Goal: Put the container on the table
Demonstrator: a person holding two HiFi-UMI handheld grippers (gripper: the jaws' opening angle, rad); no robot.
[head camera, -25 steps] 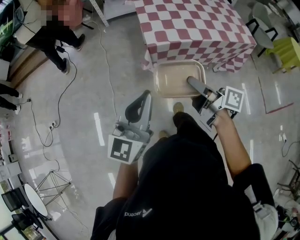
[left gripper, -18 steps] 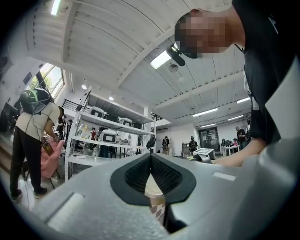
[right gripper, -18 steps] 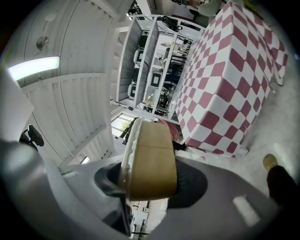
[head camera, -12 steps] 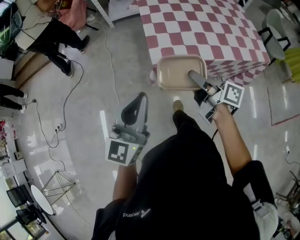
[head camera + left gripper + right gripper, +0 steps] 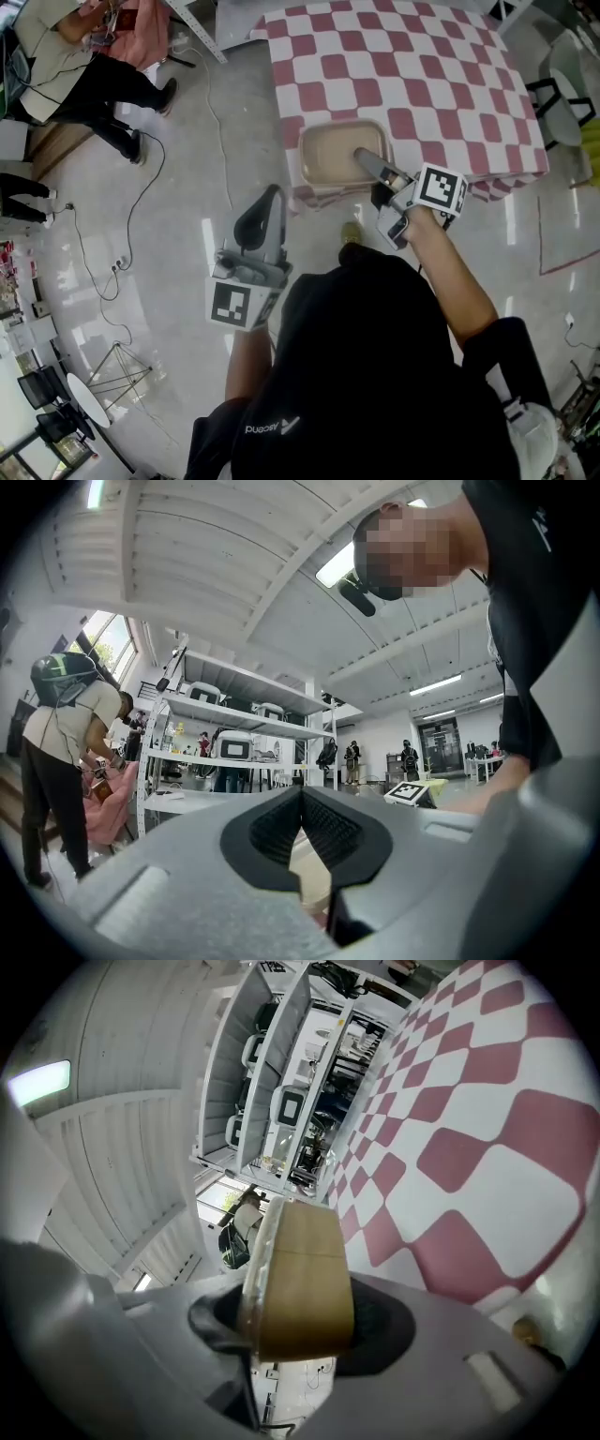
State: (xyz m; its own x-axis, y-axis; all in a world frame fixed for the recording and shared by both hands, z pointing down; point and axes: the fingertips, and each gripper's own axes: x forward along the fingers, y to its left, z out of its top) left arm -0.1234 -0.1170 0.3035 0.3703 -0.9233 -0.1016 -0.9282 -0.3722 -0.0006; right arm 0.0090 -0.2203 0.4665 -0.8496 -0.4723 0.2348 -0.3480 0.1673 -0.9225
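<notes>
A shallow beige container (image 5: 337, 153) hangs level over the near edge of the table (image 5: 412, 66), which wears a red-and-white checked cloth. My right gripper (image 5: 362, 159) is shut on the container's right wall, one finger inside the tub. In the right gripper view that beige wall (image 5: 298, 1279) stands clamped between the jaws of the right gripper (image 5: 298, 1330), with the checked cloth (image 5: 469, 1147) beyond it. My left gripper (image 5: 264, 214) is held over the floor, left of the container and short of the table. Its jaws meet at the tip of the left gripper (image 5: 302, 797), nothing held.
Two people (image 5: 84, 56) stand at the far left by shelving, and cables (image 5: 220, 122) trail over the shiny floor. Chairs (image 5: 567, 75) stand right of the table. A small round stand (image 5: 80, 398) is at the bottom left. My shoe (image 5: 352, 232) is just before the table.
Both grippers have moved forward toward the table. The container, earlier over the floor short of the cloth, now overlaps the table's near edge. The grip is unchanged.
</notes>
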